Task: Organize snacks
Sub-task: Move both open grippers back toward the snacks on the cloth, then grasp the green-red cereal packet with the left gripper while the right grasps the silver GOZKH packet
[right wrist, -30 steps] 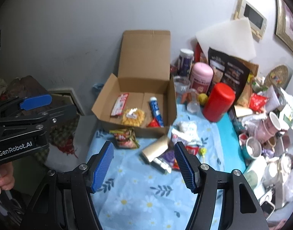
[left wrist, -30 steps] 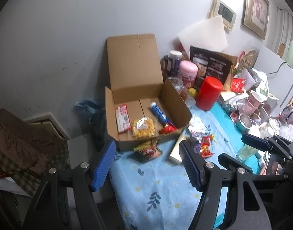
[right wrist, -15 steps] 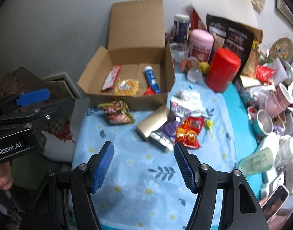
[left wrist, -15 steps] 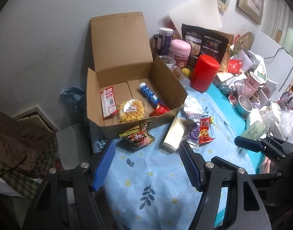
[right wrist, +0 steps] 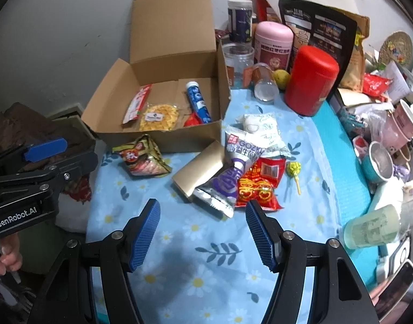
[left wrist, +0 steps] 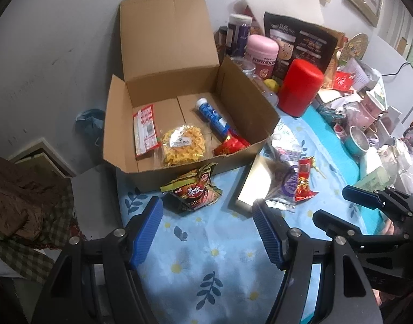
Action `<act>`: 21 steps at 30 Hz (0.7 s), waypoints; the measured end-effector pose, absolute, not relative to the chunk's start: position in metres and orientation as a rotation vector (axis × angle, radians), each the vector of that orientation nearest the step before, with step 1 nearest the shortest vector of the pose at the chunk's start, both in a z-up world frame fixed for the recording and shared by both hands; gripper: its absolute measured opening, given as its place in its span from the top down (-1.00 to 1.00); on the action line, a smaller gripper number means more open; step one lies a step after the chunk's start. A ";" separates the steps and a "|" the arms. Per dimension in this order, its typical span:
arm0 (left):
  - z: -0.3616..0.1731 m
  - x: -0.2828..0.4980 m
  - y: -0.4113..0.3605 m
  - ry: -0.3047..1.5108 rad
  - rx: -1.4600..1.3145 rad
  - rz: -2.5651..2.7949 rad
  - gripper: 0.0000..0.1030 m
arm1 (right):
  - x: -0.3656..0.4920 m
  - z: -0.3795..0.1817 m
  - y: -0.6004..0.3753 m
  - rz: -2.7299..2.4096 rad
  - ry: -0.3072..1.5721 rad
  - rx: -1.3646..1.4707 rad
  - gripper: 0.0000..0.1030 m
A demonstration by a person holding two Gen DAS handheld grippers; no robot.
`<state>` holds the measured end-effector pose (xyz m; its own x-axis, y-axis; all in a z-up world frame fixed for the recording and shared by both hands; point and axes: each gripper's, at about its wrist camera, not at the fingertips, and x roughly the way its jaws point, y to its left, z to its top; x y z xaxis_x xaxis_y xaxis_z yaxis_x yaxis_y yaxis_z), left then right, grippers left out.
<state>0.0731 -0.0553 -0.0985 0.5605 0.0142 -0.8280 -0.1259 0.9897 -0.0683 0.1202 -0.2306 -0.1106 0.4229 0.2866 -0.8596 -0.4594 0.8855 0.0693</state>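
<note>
An open cardboard box point(left wrist: 247, 113) point(right wrist: 157, 137) holds a red-white packet point(left wrist: 144, 131), a yellow snack bag point(left wrist: 183, 147), a blue tube point(left wrist: 212, 117) and a red wrapper point(left wrist: 230, 145). In front of it on the flowered cloth lie a dark red-gold bag point(left wrist: 194, 191) point(right wrist: 140, 159), a gold box point(left wrist: 253, 183) point(right wrist: 199, 172), a purple-silver pouch point(right wrist: 230, 172), a red packet point(right wrist: 260, 183), a white pouch point(right wrist: 260, 127) and a lollipop point(right wrist: 294, 171). My left gripper point(left wrist: 207, 229) hangs open above the cloth just short of the dark bag. My right gripper point(right wrist: 202, 232) is open and empty, short of the purple pouch.
A red canister point(right wrist: 310, 81), pink jar point(right wrist: 272, 44), dark jar point(right wrist: 239, 20), clear cups and a black bag point(right wrist: 322, 29) crowd the back. Mugs point(right wrist: 401, 121), a teal cup point(right wrist: 379, 163) and a green cup point(right wrist: 371, 229) fill the right edge. A plaid cloth point(left wrist: 25, 210) lies left of the table.
Both grippers have sunk towards the table and tipped further down; the box and loose snacks now look nearer and larger. Jaw openings are unchanged and no snack has shifted.
</note>
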 end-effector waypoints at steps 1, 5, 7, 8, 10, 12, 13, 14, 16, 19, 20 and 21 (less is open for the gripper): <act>-0.103 0.075 -0.054 0.977 -0.130 0.082 -0.33 | 0.122 -0.114 -0.231 0.469 1.039 -0.185 -0.29; -0.122 0.086 -0.051 0.998 -0.138 0.081 -0.33 | 0.129 -0.130 -0.233 0.457 1.053 -0.185 -0.29; -0.131 0.092 -0.050 1.009 -0.142 0.082 -0.33 | 0.135 -0.141 -0.235 0.453 1.071 -0.182 -0.29; -0.136 0.095 -0.049 1.016 -0.147 0.082 -0.33 | 0.137 -0.145 -0.235 0.451 1.079 -0.180 -0.29; -0.145 0.100 -0.047 1.024 -0.147 0.086 -0.33 | 0.142 -0.154 -0.236 0.447 1.092 -0.175 -0.29; -0.153 0.107 -0.045 1.033 -0.138 0.097 -0.33 | 0.147 -0.161 -0.236 0.443 1.102 -0.172 -0.29; -0.156 0.110 -0.043 1.040 -0.138 0.102 -0.33 | 0.149 -0.164 -0.236 0.438 1.104 -0.171 -0.29; -0.161 0.114 -0.041 1.045 -0.144 0.111 -0.33 | 0.151 -0.166 -0.236 0.433 1.106 -0.169 -0.29; -0.169 0.121 -0.036 1.051 -0.168 0.129 -0.33 | 0.158 -0.173 -0.237 0.418 1.113 -0.157 -0.29; -0.182 0.130 -0.030 1.063 -0.202 0.156 -0.33 | 0.169 -0.180 -0.239 0.398 1.117 -0.130 -0.29; -0.188 0.134 -0.028 1.075 -0.220 0.169 -0.33 | 0.172 -0.181 -0.239 0.391 1.116 -0.127 -0.29; -0.192 0.137 -0.026 1.082 -0.238 0.173 -0.33 | 0.175 -0.183 -0.239 0.383 1.115 -0.124 -0.29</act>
<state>0.1375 -0.0258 -0.1919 0.4600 0.0229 -0.8876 -0.2547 0.9611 -0.1072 0.1751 -0.2394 -0.1827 0.3830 0.2381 -0.8925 -0.3605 0.9281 0.0929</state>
